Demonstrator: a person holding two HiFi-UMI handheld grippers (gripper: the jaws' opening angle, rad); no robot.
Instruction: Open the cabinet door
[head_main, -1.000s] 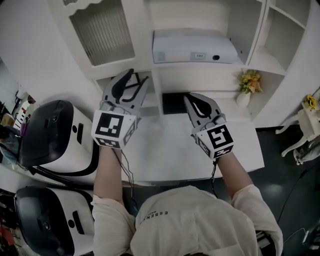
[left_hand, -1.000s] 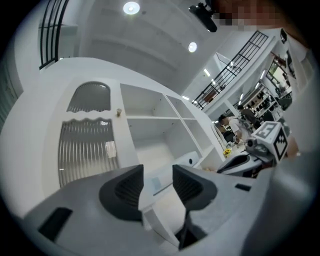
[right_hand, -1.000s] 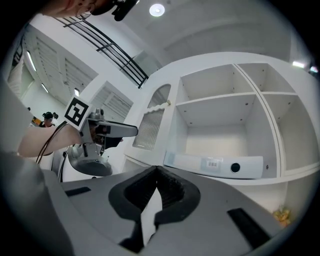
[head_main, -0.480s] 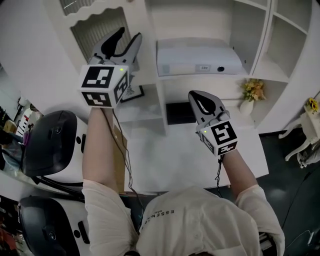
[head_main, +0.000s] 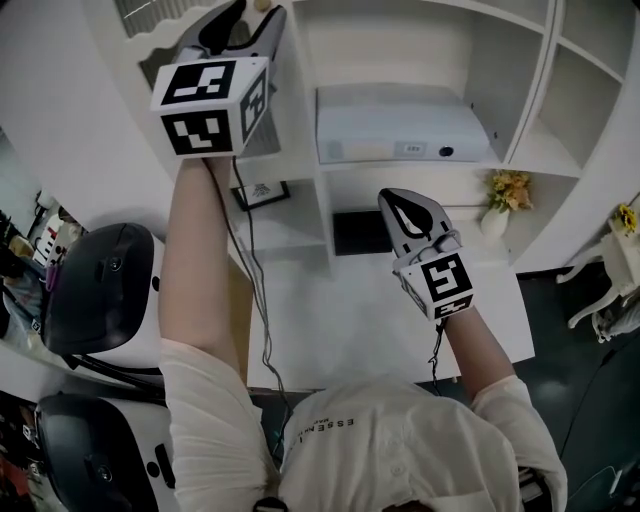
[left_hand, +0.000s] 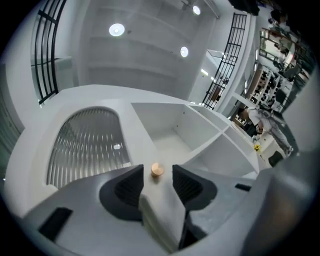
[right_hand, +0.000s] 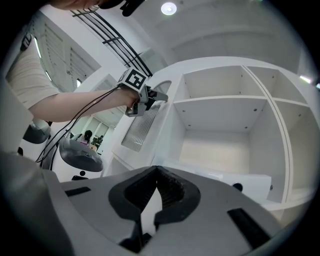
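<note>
Grey left gripper (head_main: 252, 10), right gripper (head_main: 386, 196): black-padded jaws, black-and-white marker cubes (head_main: 210, 105), black cables (head_main: 255, 290); white short-sleeved shirt (head_main: 400, 440).

Left gripper (head_main: 248, 14) raised at cabinet door (head_main: 140, 15), jaws either side of knob (head_main: 262, 5). Right gripper (head_main: 398, 200) lower, over white desk (head_main: 340, 320), jaws together.
</note>
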